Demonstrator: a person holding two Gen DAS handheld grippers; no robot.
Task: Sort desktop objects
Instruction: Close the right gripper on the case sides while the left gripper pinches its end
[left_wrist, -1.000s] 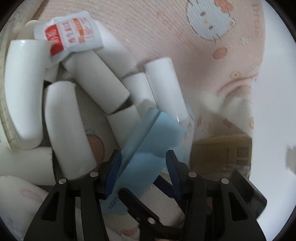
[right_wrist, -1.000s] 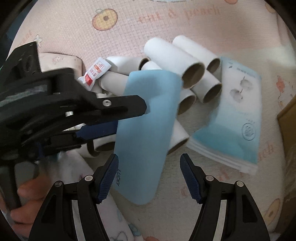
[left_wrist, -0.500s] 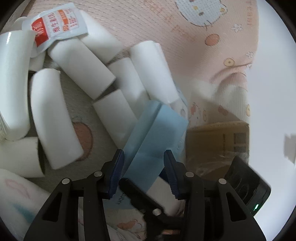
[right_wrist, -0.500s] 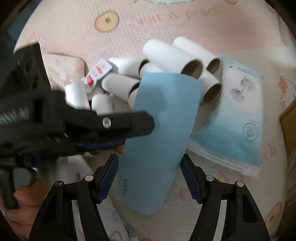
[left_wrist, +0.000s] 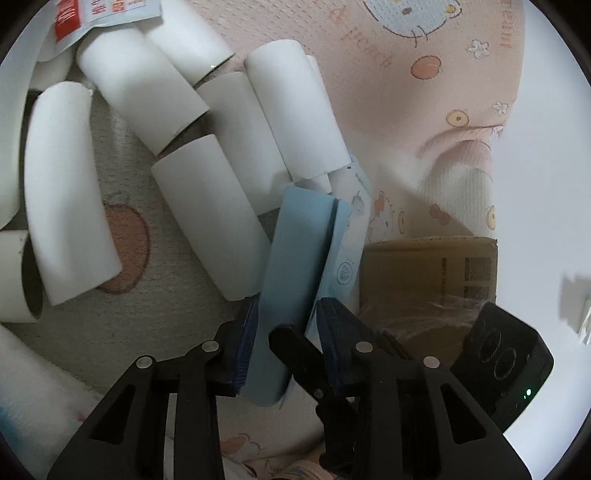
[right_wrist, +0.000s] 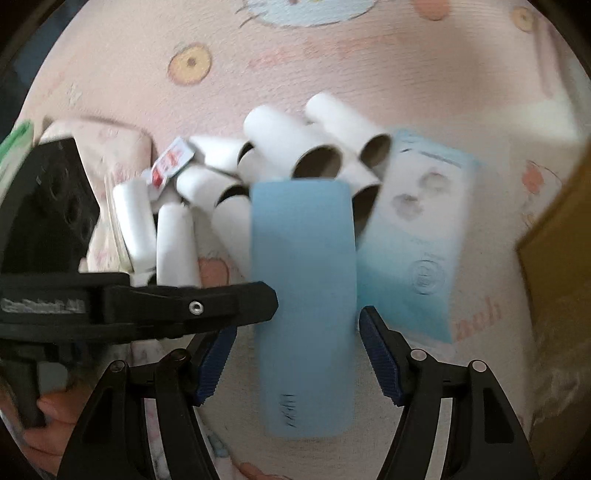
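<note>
Lying between closing left tongs (left_wrist: 284, 336) — blue case (left_wrist: 295, 266)

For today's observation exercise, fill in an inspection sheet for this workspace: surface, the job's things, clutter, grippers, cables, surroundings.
Surface: pink cartoon-print cloth.
Job's things: light blue case lifted above a heap of white cardboard tubes; pale blue pouch beside the heap.
Clutter: red-and-white sachet on the tubes; brown cardboard box.
Grippers: left gripper closing across the case's thin sides; right gripper straddling its broad face, grip unclear.
Cables: nothing seen.
Surroundings: white wall.
</note>
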